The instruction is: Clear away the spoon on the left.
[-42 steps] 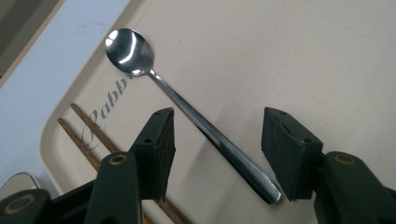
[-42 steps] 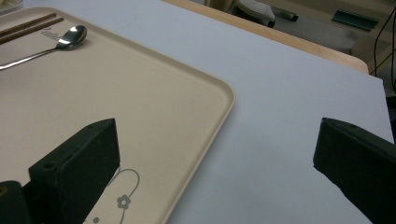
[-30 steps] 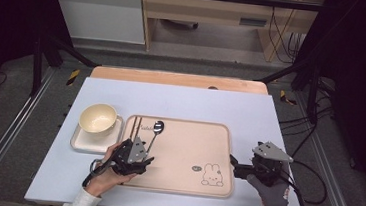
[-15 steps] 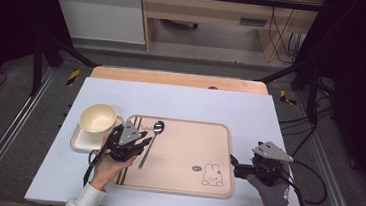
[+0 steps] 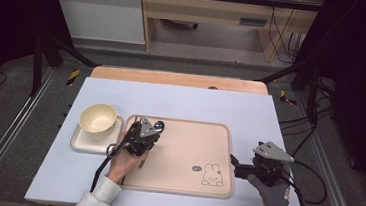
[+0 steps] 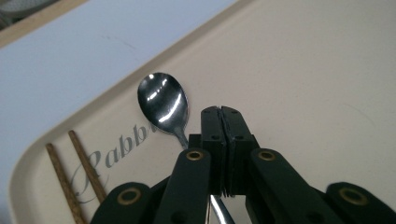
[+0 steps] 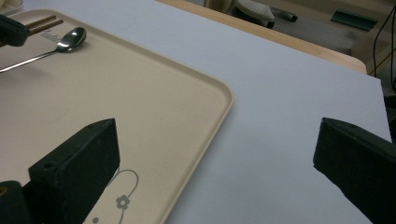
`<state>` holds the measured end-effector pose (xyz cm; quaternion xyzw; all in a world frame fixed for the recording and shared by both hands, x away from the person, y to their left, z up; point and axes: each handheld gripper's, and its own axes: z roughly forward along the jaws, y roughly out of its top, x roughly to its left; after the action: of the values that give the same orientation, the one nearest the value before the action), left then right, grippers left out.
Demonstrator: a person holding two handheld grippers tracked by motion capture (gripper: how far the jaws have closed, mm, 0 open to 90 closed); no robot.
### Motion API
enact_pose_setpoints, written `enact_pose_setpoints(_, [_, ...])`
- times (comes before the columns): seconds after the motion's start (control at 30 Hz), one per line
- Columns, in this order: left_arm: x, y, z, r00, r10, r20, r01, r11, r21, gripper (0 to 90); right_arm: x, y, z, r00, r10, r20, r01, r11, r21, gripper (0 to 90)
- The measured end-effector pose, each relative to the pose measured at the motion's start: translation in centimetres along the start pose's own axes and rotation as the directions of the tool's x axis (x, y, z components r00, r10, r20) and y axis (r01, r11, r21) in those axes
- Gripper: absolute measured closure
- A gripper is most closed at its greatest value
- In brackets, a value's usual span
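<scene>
A metal spoon (image 5: 159,126) lies at the far left of a beige tray (image 5: 189,184), bowl end away from me, beside two brown chopsticks (image 6: 77,163). My left gripper (image 5: 143,127) hovers low over the spoon's handle. In the left gripper view its jaws (image 6: 222,119) are shut against each other just right of the spoon (image 6: 163,100), whose handle runs beneath them. My right gripper (image 5: 236,166) rests at the tray's right edge, jaws open and empty (image 7: 215,154), straddling the tray rim (image 7: 205,121).
A cream bowl (image 5: 97,117) sits on a small white tray (image 5: 84,144) left of the beige tray. A rabbit drawing (image 5: 211,174) marks the tray's near right corner. Bare pale-blue table (image 5: 196,101) extends beyond, ending in a wooden strip (image 5: 178,79).
My left gripper has moved away from me and slightly right, from the tray's near left up to the spoon. The right gripper, spoon and bowl have stayed put.
</scene>
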<state>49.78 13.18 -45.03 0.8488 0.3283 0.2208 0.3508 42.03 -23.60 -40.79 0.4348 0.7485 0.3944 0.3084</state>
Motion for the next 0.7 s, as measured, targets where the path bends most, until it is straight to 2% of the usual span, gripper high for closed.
enact_pose_setpoints(0.1, [0.2, -0.2, 1.0, 0.9999, -0.014, -0.001, 0.014, 0.9996, 0.023, 89.8, 0.1, 0.0, 0.1, 1.0000, 0.000, 0.001, 0.000, 1.000, 0.006, 0.7])
enact_pose_setpoints(0.17, [0.3, -0.3, 1.4, 1.0000, -0.008, -0.002, 0.008, 0.9992, 0.039, 89.8, 0.1, 0.0, 0.1, 1.0000, 0.000, 0.001, 0.000, 1.000, 0.004, 0.7])
enact_pose_setpoints(0.37, [0.5, -0.6, 2.0, 0.9998, -0.017, -0.012, 0.018, 0.9987, 0.047, 89.9, 0.0, 0.0, 0.0, 1.0000, 0.001, 0.001, -0.001, 1.000, 0.004, 0.7])
enact_pose_setpoints(0.5, [0.8, -0.8, 2.5, 0.9996, -0.021, -0.020, 0.022, 0.9974, 0.069, 90.0, 0.0, 0.0, 0.1, 1.0000, 0.000, 0.000, 0.000, 1.000, 0.005, 0.7])
enact_pose_setpoints(0.57, [0.9, -0.9, 2.5, 0.9994, -0.029, -0.017, 0.030, 0.9976, 0.062, 90.0, 0.1, 0.0, 0.1, 1.0000, 0.000, 0.000, 0.000, 1.000, 0.006, 0.7])
enact_pose_setpoints(0.7, [0.9, -0.9, 2.5, 0.9989, -0.026, -0.038, 0.028, 0.9974, 0.066, 90.0, 0.0, 0.0, 0.1, 1.0000, 0.000, 0.000, 0.000, 1.000, 0.005, 0.7])
